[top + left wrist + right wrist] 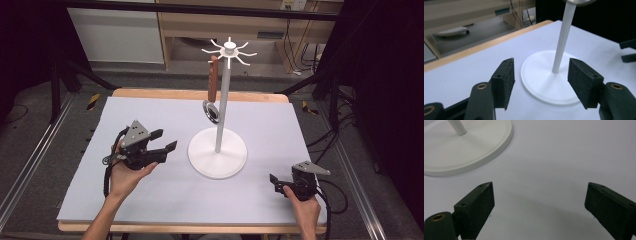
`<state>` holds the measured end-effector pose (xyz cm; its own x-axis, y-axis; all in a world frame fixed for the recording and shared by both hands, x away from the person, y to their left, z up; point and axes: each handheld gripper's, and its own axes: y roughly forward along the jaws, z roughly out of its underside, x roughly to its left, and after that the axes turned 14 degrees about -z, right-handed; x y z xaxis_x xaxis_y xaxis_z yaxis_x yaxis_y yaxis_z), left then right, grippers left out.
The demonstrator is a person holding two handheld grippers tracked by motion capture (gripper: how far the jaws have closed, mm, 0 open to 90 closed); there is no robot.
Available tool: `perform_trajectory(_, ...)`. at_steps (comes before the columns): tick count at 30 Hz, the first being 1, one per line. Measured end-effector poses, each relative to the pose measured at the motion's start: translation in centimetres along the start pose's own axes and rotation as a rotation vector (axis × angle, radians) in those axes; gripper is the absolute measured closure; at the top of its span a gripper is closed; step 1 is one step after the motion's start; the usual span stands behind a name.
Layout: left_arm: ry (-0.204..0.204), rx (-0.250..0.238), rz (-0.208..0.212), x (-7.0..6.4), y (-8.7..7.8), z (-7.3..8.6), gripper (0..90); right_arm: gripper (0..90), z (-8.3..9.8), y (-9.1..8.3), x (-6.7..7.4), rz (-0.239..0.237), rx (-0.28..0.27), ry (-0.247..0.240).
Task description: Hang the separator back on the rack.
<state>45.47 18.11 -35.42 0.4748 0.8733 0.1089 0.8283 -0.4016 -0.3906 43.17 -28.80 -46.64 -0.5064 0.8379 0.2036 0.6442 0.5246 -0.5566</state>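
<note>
A white hook stand point(218, 152) rises from the middle of a pale grey desk point(150, 200), a brown-handled utensil point(213, 80) hanging from one of its top hooks. The left gripper point(167, 141) hovers just left of the stand's round base, jaws spread and empty. The right gripper point(276, 181) rests near the front right corner, jaws also spread wide

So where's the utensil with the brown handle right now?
In the high view, the brown-handled utensil hangs from a hook of the white stand, left of its pole, above the table; both tongs are apart from it.
</note>
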Motion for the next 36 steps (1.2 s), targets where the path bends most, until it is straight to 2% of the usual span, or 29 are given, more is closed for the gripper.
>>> perform_trajectory(5,-0.02,0.049,-0.019,0.6,0.3,2.6,37.0,9.4,0.0,0.0,0.0,0.005,0.002,-0.001)
perform_trajectory(10,-0.044,0.085,-0.055,1.7,0.4,4.8,35.4,9.1,0.0,0.1,0.1,0.008,0.006,0.005)
perform_trajectory(14,-0.058,0.12,-0.089,2.7,0.6,6.7,34.4,8.6,0.1,0.1,0.0,0.031,0.01,0.008)
perform_trajectory(18,-0.101,0.136,-0.115,4.0,0.4,8.5,34.3,8.6,0.2,0.0,-0.2,0.048,0.012,0.011)
perform_trajectory(20,-0.11,0.152,-0.13,4.6,0.3,9.2,34.3,8.5,0.3,0.0,-0.4,0.055,0.013,0.021)
perform_trajectory(21,-0.111,0.158,-0.138,4.8,0.2,9.3,34.3,8.5,0.4,0.0,-0.4,0.056,0.014,0.021)
perform_trajectory(23,-0.143,0.149,-0.148,5.5,-0.2,9.6,34.4,8.5,0.4,0.0,-0.4,0.062,0.018,0.024)
perform_trajectory(24,-0.15,0.147,-0.152,5.7,-0.4,9.7,34.3,8.6,0.5,0.0,-0.4,0.078,0.025,0.019)
perform_trajectory(28,-0.163,0.147,-0.172,6.6,-1.1,10.3,34.3,8.6,0.6,0.0,-0.5,0.085,0.019,0.016)
perform_trajectory(36,-0.146,0.177,-0.227,7.8,-1.6,11.6,33.9,7.6,0.8,0.3,-0.4,0.08,0.035,0.02)
